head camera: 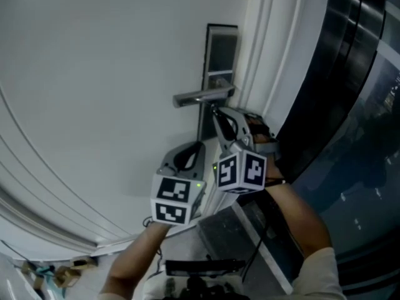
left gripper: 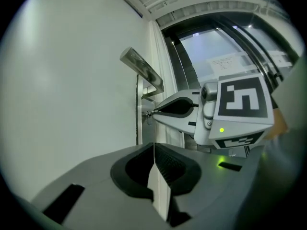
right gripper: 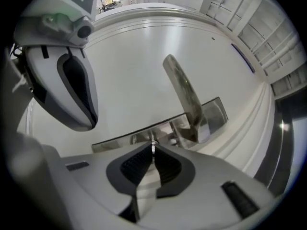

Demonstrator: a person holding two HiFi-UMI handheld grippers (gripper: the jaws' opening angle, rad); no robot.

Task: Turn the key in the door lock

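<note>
While clenched on the key (right gripper: pixel 153 145) at the lock (right gripper: pixel 141 137), right hand-held gripper (right gripper: pixel 153 152); left hand-held gripper (left gripper: pixel 153 150) closed, empty.

On white door (head camera: pixel 94 74), by its frame-side edge: tall metal lock plate (head camera: pixel 221 49). On plate: metal lever handle (head camera: pixel 203 95), reaching toward door's middle. Just below handle, in plate: small metal key (right gripper: pixel 153 144). At key: tips of right gripper (head camera: pixel 215 112). Beside it, farther from door's edge: left gripper (head camera: pixel 187 158). Beyond frame: dark glass panel (head camera: pixel 350 105).
</note>
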